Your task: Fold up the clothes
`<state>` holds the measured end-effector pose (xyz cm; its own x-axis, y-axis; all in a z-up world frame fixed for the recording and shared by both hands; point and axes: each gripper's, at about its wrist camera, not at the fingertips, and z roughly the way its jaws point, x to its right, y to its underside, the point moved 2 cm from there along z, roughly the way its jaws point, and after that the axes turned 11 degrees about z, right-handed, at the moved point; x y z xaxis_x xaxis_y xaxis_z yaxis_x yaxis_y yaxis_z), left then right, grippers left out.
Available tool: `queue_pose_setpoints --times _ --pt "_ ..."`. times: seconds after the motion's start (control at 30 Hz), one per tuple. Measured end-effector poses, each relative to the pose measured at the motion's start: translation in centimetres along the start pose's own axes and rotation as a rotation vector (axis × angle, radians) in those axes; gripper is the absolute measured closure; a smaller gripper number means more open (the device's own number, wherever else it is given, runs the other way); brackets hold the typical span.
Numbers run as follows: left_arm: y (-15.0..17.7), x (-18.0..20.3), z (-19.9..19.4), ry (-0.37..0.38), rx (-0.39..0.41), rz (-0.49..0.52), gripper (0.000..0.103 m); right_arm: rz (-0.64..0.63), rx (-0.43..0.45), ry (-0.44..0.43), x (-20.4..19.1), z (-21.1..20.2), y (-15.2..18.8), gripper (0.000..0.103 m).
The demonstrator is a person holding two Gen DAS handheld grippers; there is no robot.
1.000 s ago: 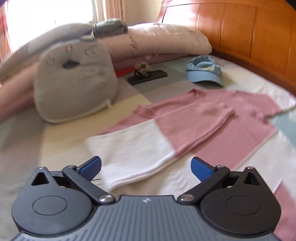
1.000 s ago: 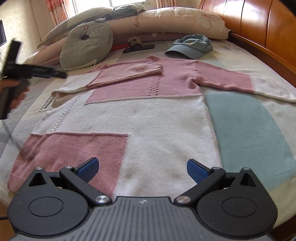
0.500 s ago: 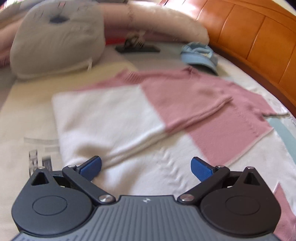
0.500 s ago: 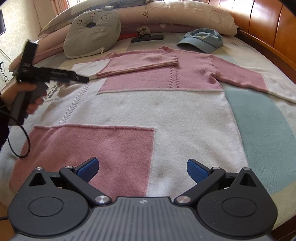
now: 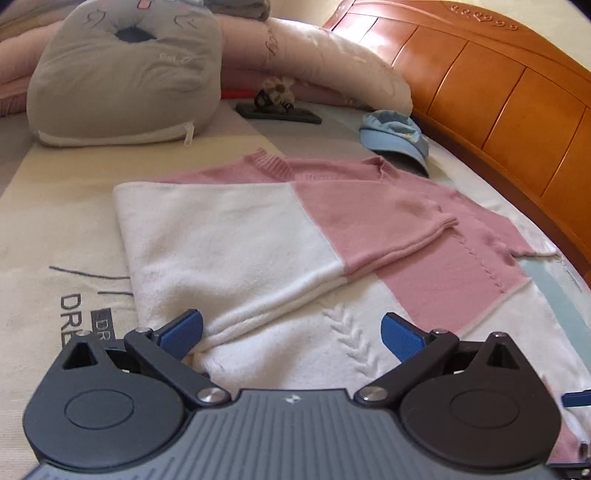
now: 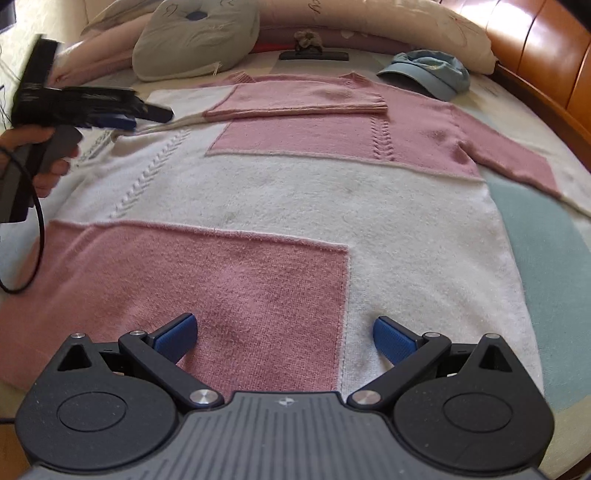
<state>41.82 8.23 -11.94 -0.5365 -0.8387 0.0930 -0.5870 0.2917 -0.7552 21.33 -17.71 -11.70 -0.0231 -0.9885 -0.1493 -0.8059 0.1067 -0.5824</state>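
A pink and white knit sweater [image 6: 295,192] lies flat on the bed, with its left sleeve [image 5: 240,236] folded across the chest and its right sleeve [image 6: 513,162] stretched out to the side. My left gripper [image 5: 291,332] hovers open at the white shoulder fold, its blue pads on either side of the cloth edge. It also shows in the right wrist view as a black tool [image 6: 92,107] held by a hand [image 6: 44,158]. Low over the sweater's hem, my right gripper [image 6: 284,338] is open and holds nothing.
A grey cushion [image 5: 122,74], long pale pillows [image 6: 388,26], a black stand with a small figure [image 6: 314,51] and a blue cap [image 6: 428,74] lie beyond the collar. The wooden headboard [image 5: 498,99] curves round the right. A cable [image 6: 29,229] hangs from the left gripper.
My left gripper has come down and closer to the folded sleeve's shoulder edge. My right gripper has moved forward and lower over the hem. Both stay open.
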Motion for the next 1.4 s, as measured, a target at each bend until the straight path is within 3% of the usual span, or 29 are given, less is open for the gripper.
queue_pose_setpoints --times 0.13,0.3,0.37,0.47,0.57,0.67,0.77,0.93,1.07,1.23,1.4 --pt "-1.6 1.8 -1.7 -0.039 0.037 0.032 0.001 -0.001 0.02 -0.002 0.4 0.1 0.3 0.0" --pt "-4.2 3.9 -2.9 -0.01 0.141 0.083 0.001 -0.005 0.002 0.0 0.3 0.3 -0.2 0.0" --pt "-4.2 4.4 -1.7 0.032 0.123 0.095 0.001 0.012 -0.029 -0.025 0.6 0.3 -1.2 0.0" --pt "-3.0 4.6 0.8 0.038 0.025 0.104 0.001 0.096 -0.006 -0.121 1.5 0.6 -4.5 0.0" --pt "-2.5 4.4 1.5 -0.049 -0.063 0.149 0.001 0.181 0.016 -0.218 2.4 0.9 -7.7 0.0" --pt "-2.4 3.0 0.3 -0.015 -0.027 0.102 0.001 0.263 0.037 -0.312 3.2 1.3 -11.1 0.0" --pt "-2.4 1.8 -0.4 0.023 -0.006 0.056 0.001 0.343 0.031 -0.38 3.6 4.4 -14.8 0.0" --pt "-2.5 2.0 -0.3 0.026 0.006 0.061 0.001 0.451 0.012 -0.403 4.3 9.8 -18.9 0.0" --pt "-2.3 2.1 0.1 0.037 -0.002 0.06 0.001 0.557 0.006 -0.456 5.9 13.0 -19.5 0.0" --pt "-2.2 1.6 0.2 0.025 -0.003 0.035 0.001 0.691 0.06 -0.569 8.2 14.8 -20.3 0.0" --pt "-2.1 1.5 0.4 0.009 -0.002 0.033 0.001 0.742 0.141 -0.596 9.1 15.7 -21.0 0.0"
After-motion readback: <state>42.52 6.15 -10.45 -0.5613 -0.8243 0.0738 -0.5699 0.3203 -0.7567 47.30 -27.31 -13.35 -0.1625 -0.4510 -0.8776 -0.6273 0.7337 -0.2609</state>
